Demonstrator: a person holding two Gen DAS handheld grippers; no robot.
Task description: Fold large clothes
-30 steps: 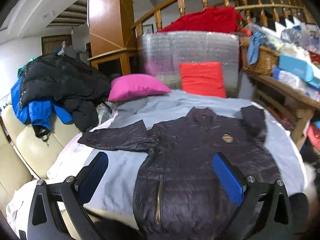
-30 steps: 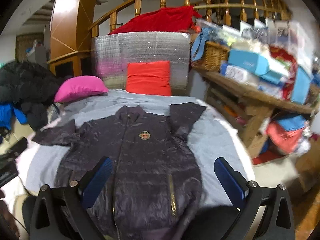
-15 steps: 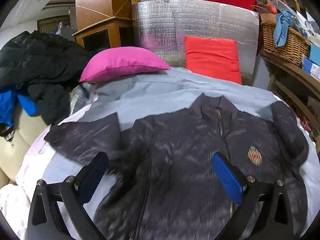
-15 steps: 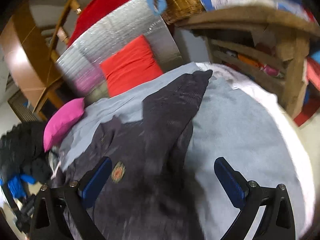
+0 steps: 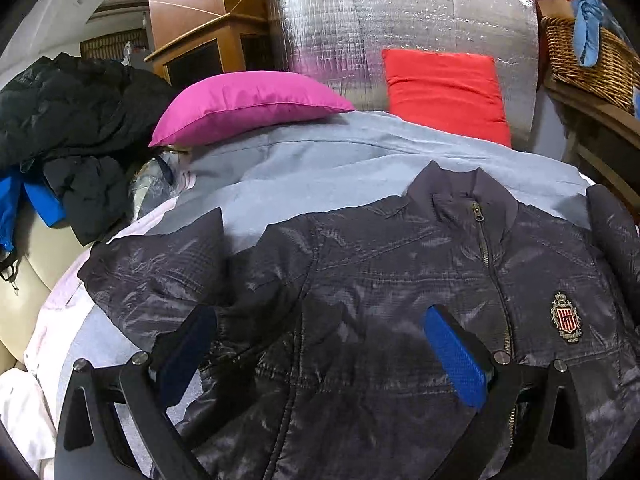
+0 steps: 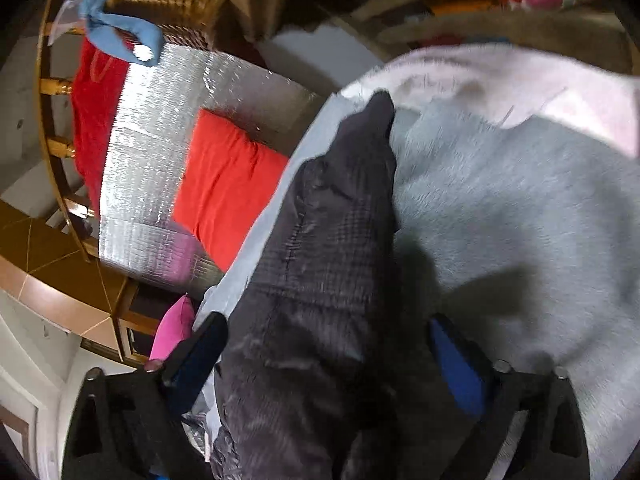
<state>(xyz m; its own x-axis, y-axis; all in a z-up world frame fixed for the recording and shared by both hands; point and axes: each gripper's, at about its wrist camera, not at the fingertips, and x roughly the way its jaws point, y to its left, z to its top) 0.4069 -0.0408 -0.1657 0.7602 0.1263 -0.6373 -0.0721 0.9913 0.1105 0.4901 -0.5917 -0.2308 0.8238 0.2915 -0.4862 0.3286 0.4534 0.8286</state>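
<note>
With the dark quilted nylon jacket (image 5: 400, 280) flat on the grey blanket (image 5: 320, 152), both grippers, left (image 5: 320, 344) and right (image 6: 328, 364), gape empty, the right just narrowing astride its sleeve (image 6: 340, 208), where slippery fabric could slide free.

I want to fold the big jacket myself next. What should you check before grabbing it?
1. Jacket lying flat, front up, zip closed: ok.
2. Left gripper open above the jacket's chest: ok.
3. Right gripper over the sleeve, jaws just been closing, pads not pressing yet: ok.
4. Other sleeve spread out on the grey blanket: ok.
5. Pink pillow clear of the jacket: ok.
6. Jacket's hem straight: cannot tell.
</note>
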